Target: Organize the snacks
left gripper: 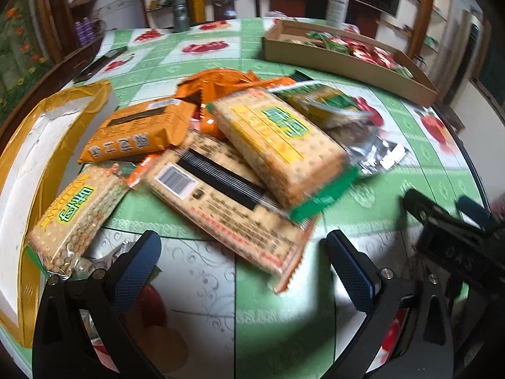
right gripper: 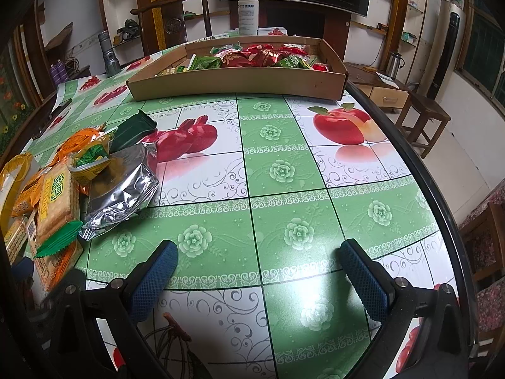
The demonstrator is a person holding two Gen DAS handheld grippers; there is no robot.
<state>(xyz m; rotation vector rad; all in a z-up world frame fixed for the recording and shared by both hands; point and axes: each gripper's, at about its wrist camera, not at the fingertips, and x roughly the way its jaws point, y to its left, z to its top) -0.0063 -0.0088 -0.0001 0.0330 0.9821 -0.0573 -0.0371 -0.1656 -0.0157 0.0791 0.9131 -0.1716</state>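
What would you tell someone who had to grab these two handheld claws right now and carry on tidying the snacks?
Left gripper: open, holding nothing, facing the snack pile.
Right gripper: open, holding nothing, over bare tablecloth.
Where things are: cracker packs, orange packets and a silver foil bag lie heaped loosely on the table. The cardboard tray sits at the far side, already holding red and green packets.
Done: some small snacks are in the tray.
Left: the whole near pile remains unsorted; probably start with the top cracker pack.
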